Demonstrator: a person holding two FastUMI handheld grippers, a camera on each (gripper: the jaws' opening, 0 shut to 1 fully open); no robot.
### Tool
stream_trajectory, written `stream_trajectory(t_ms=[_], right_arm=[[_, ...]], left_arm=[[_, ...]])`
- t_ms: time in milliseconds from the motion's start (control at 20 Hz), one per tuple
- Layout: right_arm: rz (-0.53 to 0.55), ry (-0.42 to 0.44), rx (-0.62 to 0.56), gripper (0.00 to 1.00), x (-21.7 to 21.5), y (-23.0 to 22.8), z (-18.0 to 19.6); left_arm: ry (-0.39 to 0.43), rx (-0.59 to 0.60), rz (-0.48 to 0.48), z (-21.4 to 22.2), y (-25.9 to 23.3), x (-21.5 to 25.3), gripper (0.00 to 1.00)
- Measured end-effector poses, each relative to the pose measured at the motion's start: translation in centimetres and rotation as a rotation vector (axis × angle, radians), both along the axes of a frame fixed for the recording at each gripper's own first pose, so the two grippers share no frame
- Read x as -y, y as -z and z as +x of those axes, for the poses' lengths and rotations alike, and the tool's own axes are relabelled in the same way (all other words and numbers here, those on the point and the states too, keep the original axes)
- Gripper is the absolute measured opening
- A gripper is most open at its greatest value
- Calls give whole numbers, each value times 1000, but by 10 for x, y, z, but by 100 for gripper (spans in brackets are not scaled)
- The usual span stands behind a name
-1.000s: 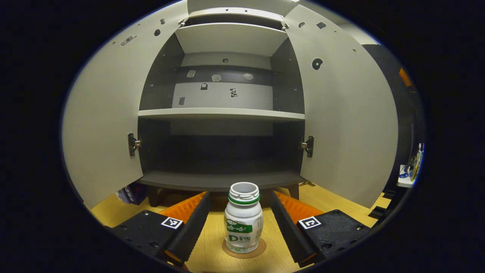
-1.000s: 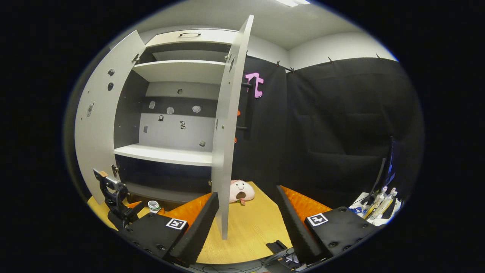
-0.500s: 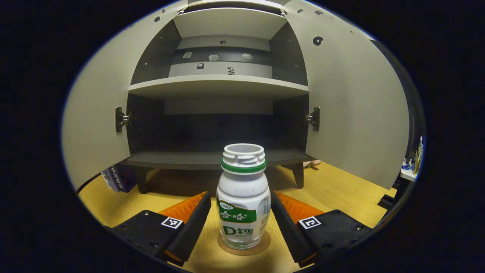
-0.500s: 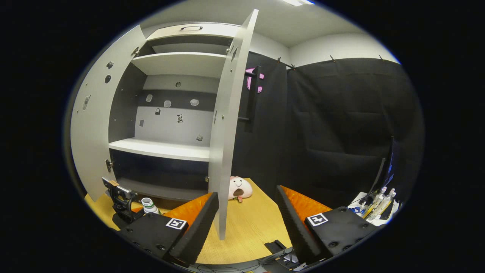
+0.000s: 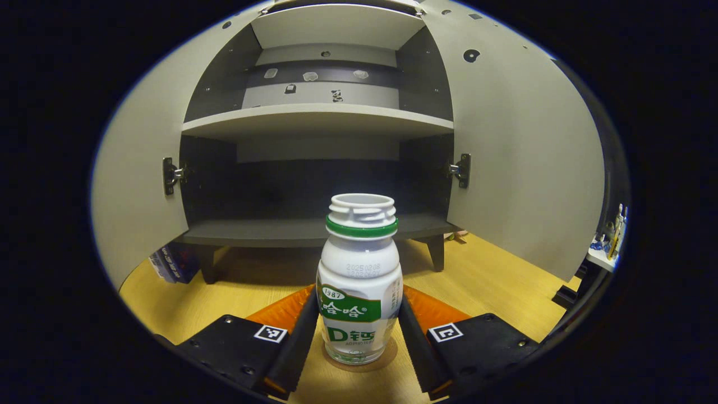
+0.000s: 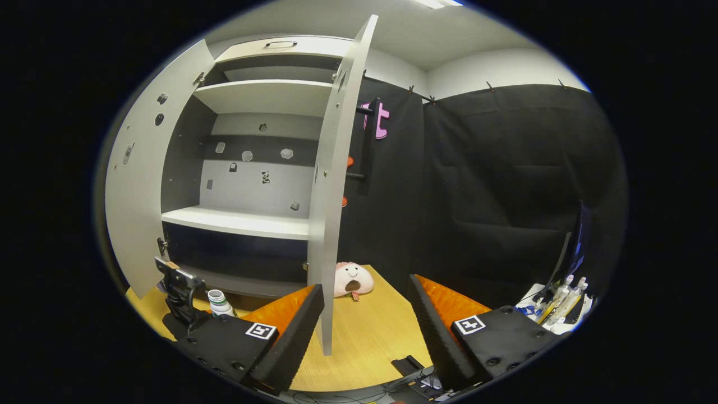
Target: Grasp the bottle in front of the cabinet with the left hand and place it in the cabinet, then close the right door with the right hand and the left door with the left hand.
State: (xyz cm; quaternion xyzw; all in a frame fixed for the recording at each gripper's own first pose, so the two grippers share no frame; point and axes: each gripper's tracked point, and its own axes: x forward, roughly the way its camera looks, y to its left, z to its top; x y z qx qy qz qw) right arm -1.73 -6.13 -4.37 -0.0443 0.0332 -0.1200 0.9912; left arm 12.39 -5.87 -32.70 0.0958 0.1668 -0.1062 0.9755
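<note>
Left gripper (image 5: 359,331) fingers pressed on both sides of upright bottle (image 5: 359,286) — cabinet (image 5: 314,235) ahead, doors open, right gripper (image 6: 364,320) spread, holding nothing

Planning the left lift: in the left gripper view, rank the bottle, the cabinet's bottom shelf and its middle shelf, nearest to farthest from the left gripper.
1. Bottle, between the left gripper jaws.
2. Bottom shelf, straight ahead behind it.
3. Middle shelf, higher and farther.

glossy plastic bottle (image 5: 359,280), matt cabinet (image 5: 317,118), wood-grain tabletop (image 5: 493,280)
</note>
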Motion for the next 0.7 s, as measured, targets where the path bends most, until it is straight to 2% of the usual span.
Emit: stream_trajectory(t_ms=[200,600,700], right_arm=[[11,-20,2,99,-1,4,-3],[27,-56,27,99,0,0,-15],[27,-59,26,99,2,1,-19]], left_arm=[[18,12,4,-3,-43,0,78],[-20,-5,-23,-14,-124,-17,77],[-35,-13,-68,-11,-148,-19,77]])
